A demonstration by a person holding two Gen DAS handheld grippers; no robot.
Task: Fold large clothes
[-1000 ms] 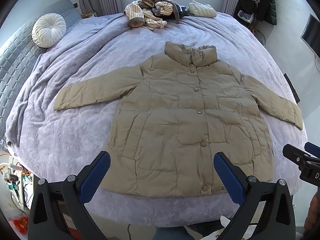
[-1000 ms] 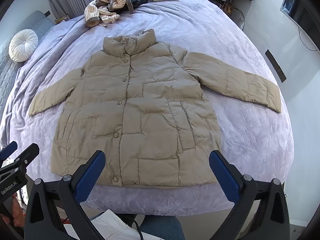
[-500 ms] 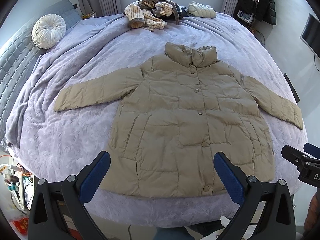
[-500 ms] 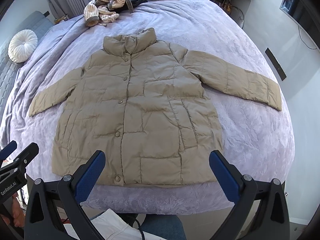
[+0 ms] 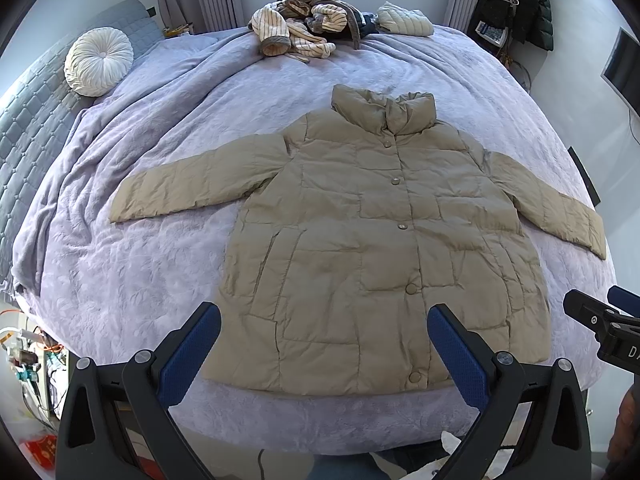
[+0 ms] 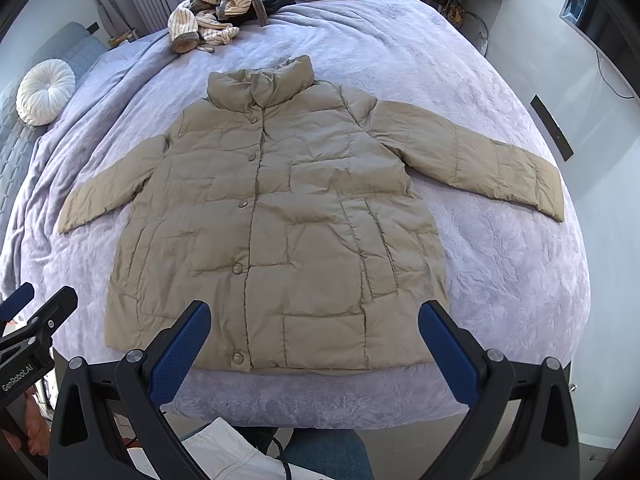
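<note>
A tan puffer coat (image 5: 372,240) is lying face up and buttoned on the lavender bedspread (image 5: 140,280), its collar (image 5: 384,114) pointing toward the window end and its hem running along the near edge of the bed. Both sleeves are stretching out flat to the sides, the one on the right (image 6: 472,156) reaching almost to the bed's edge. The left gripper (image 5: 324,352) is hovering above the hem with its blue-padded fingers (image 5: 188,352) spread wide and gripping nothing, and the right gripper (image 6: 316,348) is hanging just beside it over the same hem, likewise spread and empty; each is showing at the edge of the other's view. Nothing is sitting on the coat itself. Well apart from it, at the far end of the bed, a heap of striped and dark clothes (image 5: 304,32) is piling up, with a pale quilted folded garment (image 5: 406,24) just beside it. A round white pleated cushion (image 5: 98,60) is resting against the grey quilted headboard (image 5: 28,120) on the left. Dark jackets (image 5: 520,0) are hanging in the far right corner, and a dark screen (image 5: 622,72) is sitting on the right wall. Below the grippers, a bit of white fabric (image 6: 216,452) and blue trouser cloth (image 6: 328,456) are showing.
</note>
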